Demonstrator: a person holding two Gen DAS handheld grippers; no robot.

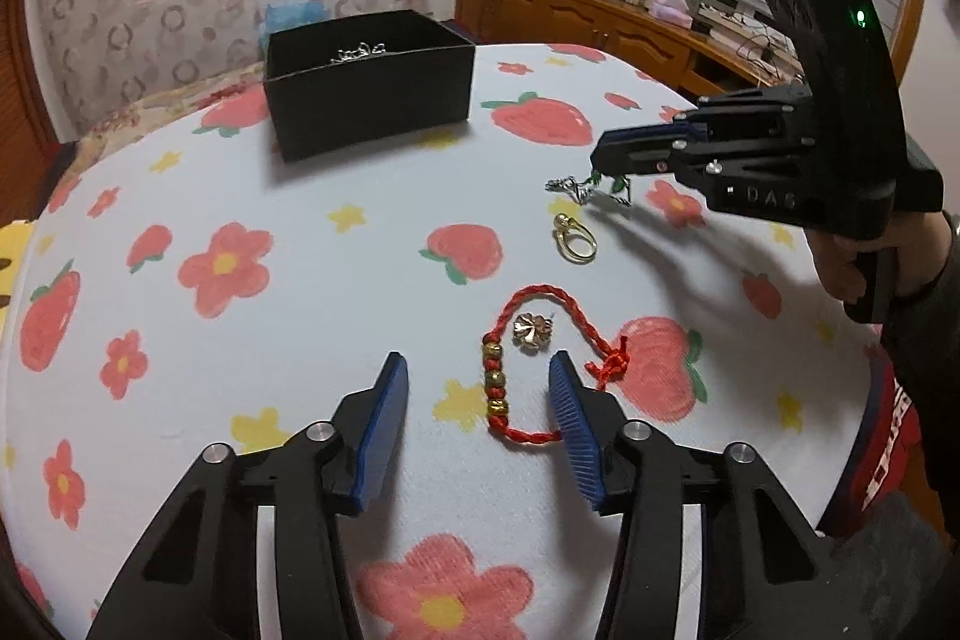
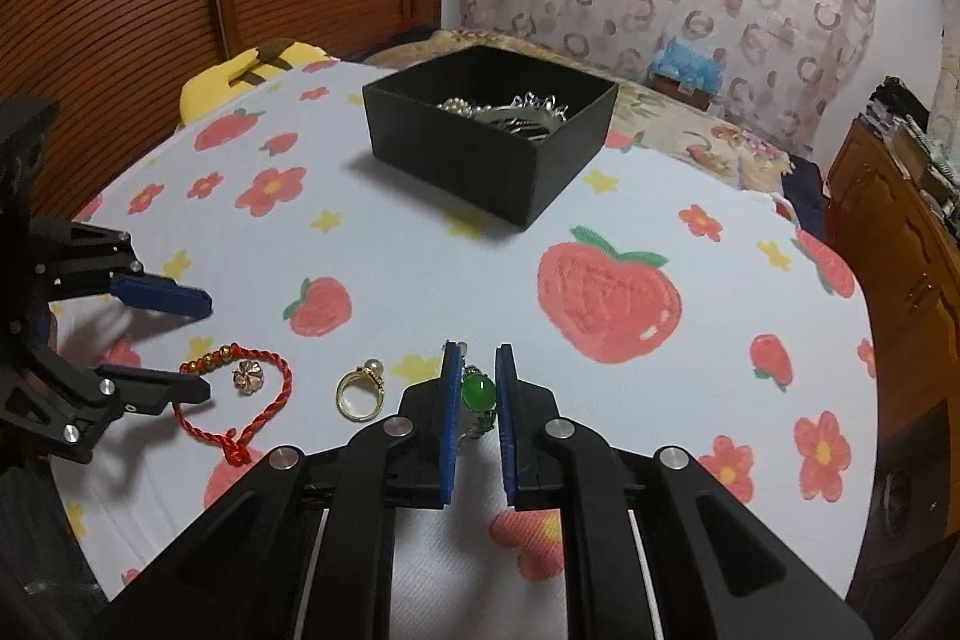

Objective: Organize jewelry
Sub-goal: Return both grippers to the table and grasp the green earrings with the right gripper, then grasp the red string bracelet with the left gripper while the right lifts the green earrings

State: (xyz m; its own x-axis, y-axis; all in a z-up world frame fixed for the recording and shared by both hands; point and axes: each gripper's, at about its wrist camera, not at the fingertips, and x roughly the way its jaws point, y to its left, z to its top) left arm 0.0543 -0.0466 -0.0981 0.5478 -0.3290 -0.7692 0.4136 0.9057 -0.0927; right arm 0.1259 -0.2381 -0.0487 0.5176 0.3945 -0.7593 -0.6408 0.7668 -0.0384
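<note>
The right gripper (image 2: pixel 478 403) pinches a green-stone piece (image 2: pixel 478 393) near the gold ring (image 2: pixel 359 394), while the left gripper (image 1: pixel 478 418) gapes over the red bracelet (image 1: pixel 543 358).

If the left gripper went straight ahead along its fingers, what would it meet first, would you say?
Most likely the red cord bracelet: its gold beads and the small rose-gold flower piece lie just ahead of the open left gripper. Height above the cloth is unclear, so it might pass over them.
</note>
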